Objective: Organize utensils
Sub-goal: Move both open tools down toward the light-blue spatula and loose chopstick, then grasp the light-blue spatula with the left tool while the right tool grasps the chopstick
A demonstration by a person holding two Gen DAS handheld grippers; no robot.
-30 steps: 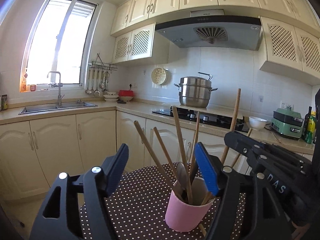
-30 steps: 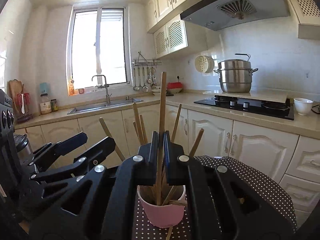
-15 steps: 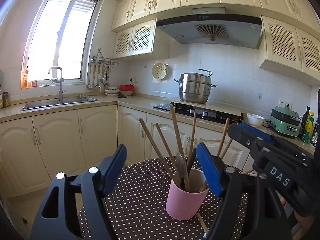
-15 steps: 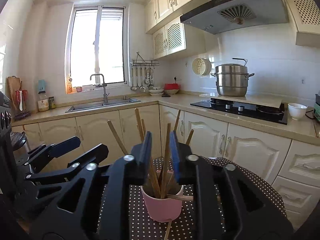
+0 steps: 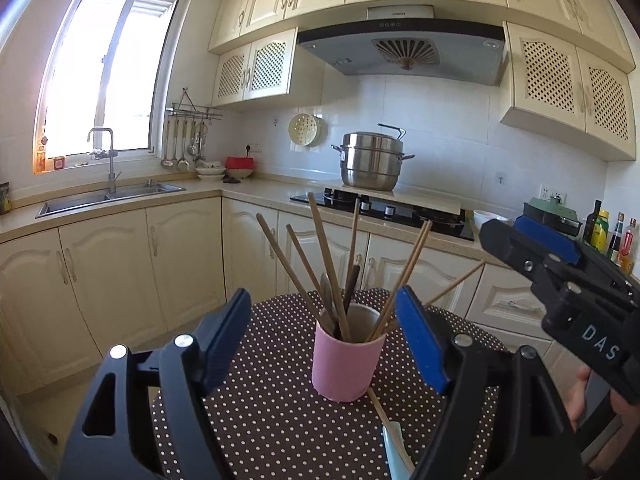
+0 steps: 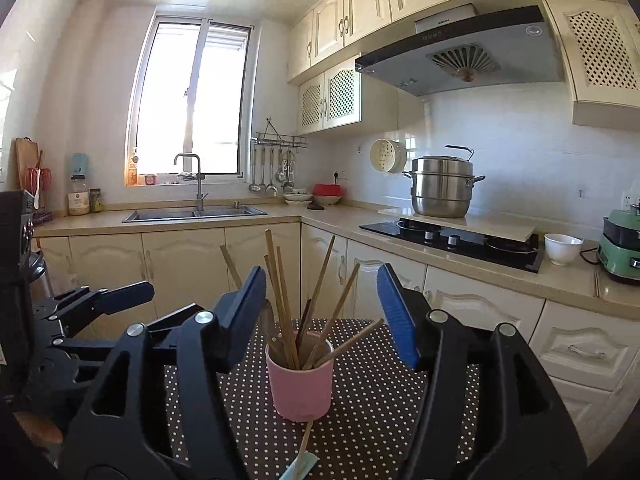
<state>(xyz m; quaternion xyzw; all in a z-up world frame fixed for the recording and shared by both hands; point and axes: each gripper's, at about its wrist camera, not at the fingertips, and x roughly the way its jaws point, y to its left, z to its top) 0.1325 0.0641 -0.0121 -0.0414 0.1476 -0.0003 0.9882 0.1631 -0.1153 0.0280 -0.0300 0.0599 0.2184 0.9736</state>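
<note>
Pink cup on dotted table, chopsticks stowed upright inside; one utensil lay loose before it, unsorted; right tool just opened, empty; left tool released, empty.

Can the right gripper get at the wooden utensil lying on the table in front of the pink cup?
Probably yes. The right gripper is open and empty, and the wooden utensil lies uncovered on the polka-dot tablecloth, just in front of the pink cup. It would have to dip down.
</note>
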